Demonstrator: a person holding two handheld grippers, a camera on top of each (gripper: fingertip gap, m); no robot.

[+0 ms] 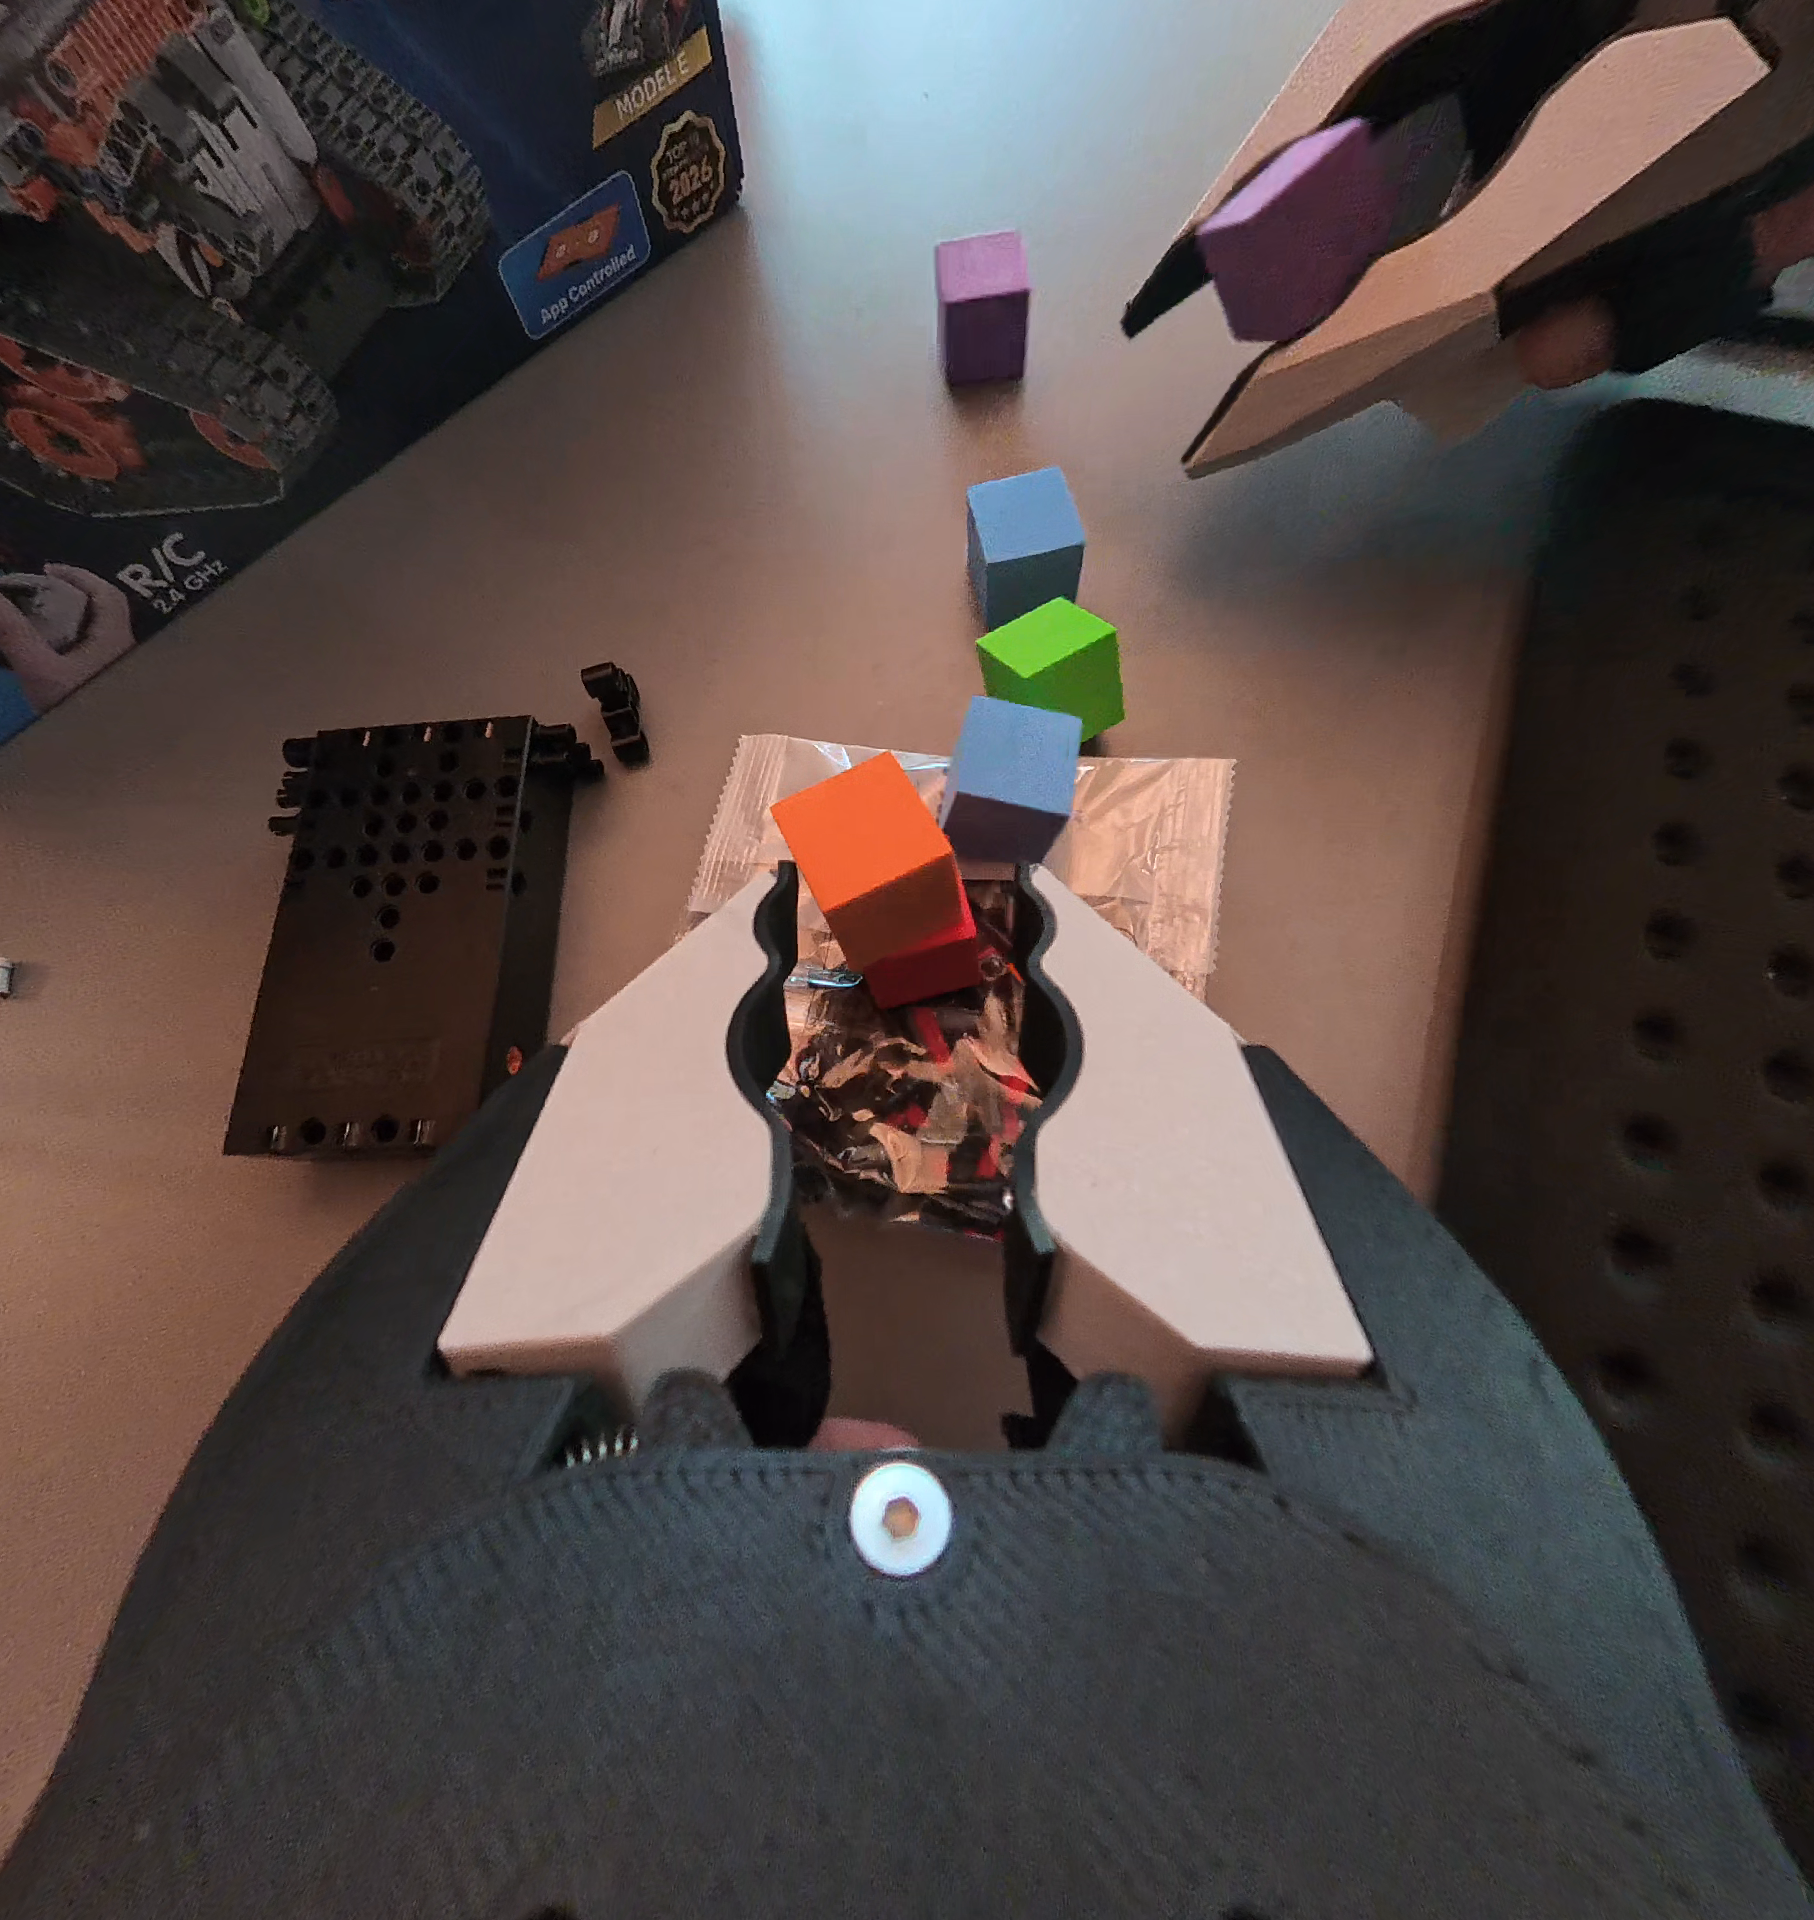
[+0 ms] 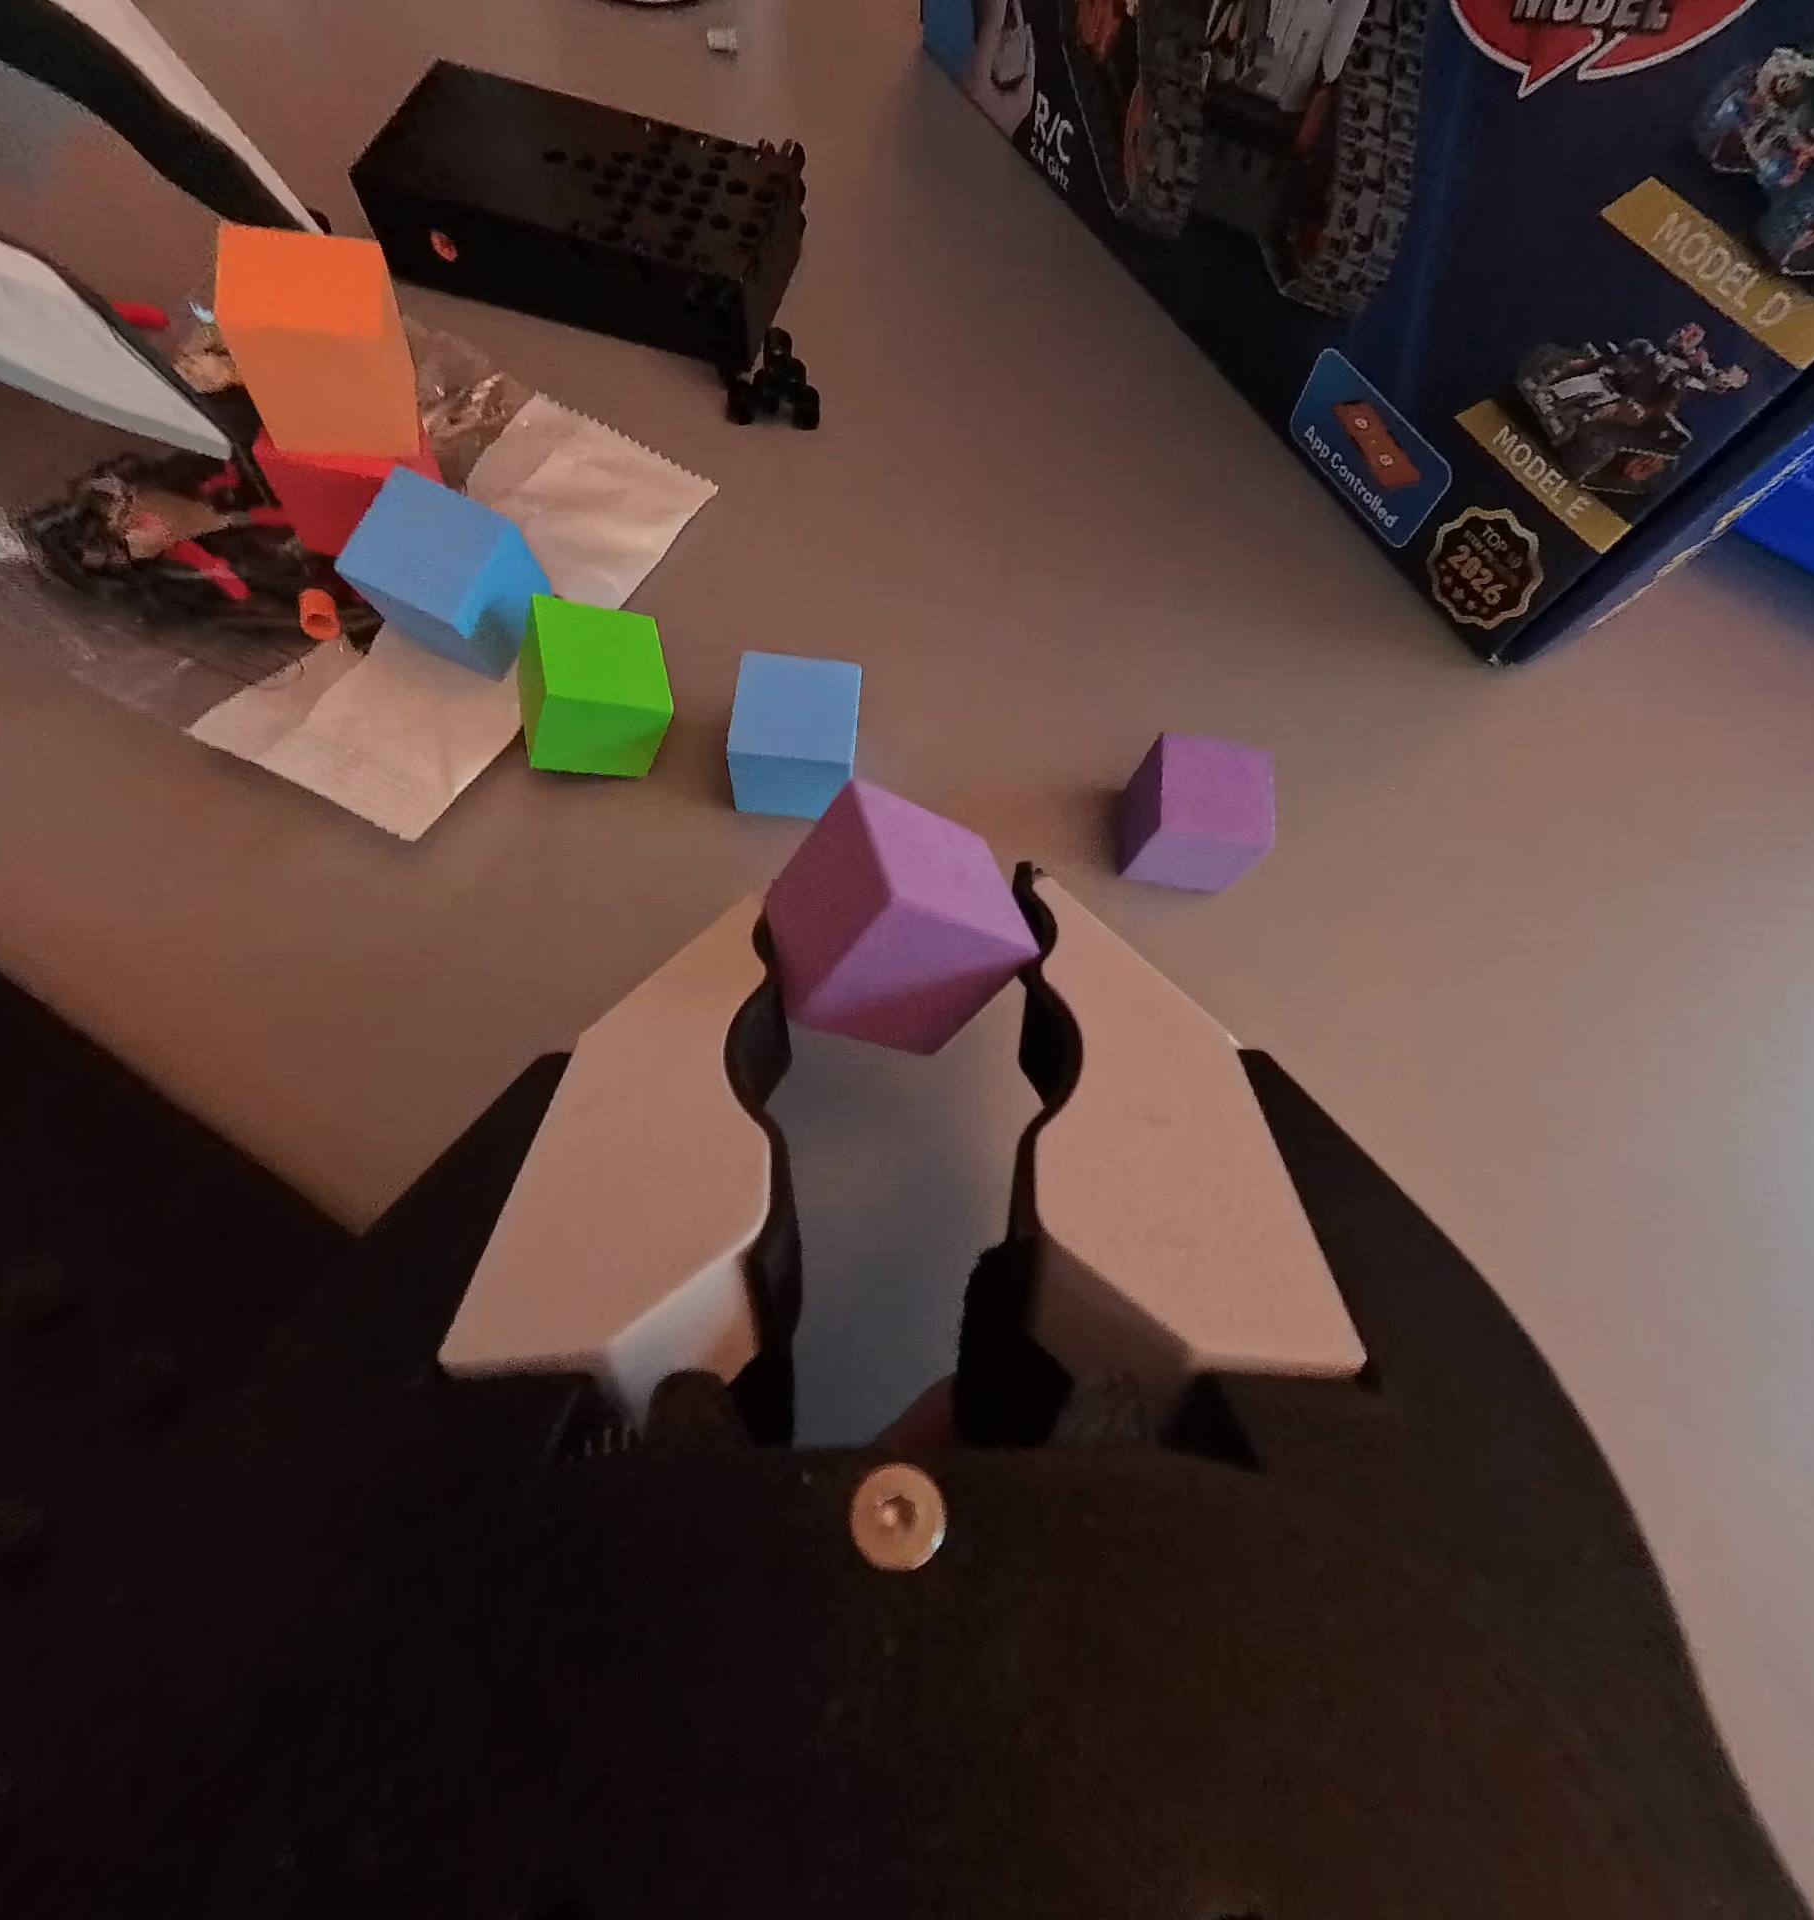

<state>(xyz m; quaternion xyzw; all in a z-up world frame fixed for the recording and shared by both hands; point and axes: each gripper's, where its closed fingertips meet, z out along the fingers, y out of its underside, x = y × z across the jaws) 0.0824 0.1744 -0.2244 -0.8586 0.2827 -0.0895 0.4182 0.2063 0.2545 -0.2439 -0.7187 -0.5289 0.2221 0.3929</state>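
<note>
— Right gripper?
— Clamped on a purple cube, right at the tips, lifted clear of the grey table. Gripped corner-on and tilted; thin purchase, by the look of it.
— Nearest around it?
— Just beyond the tips, a light-blue cube. Off to the right, a second purple cube. To the left, a green cube. All three apart, flat on the table.
— Left gripper?
— Poised over a clear bag of small parts, tips flanking an orange cube stacked on a red cube. Cannot tell whether pinching or merely spread beside it.
— Close by?
— A tilted blue cube propped on the bag's edge, a black perforated block near, a printed box behind.
</note>
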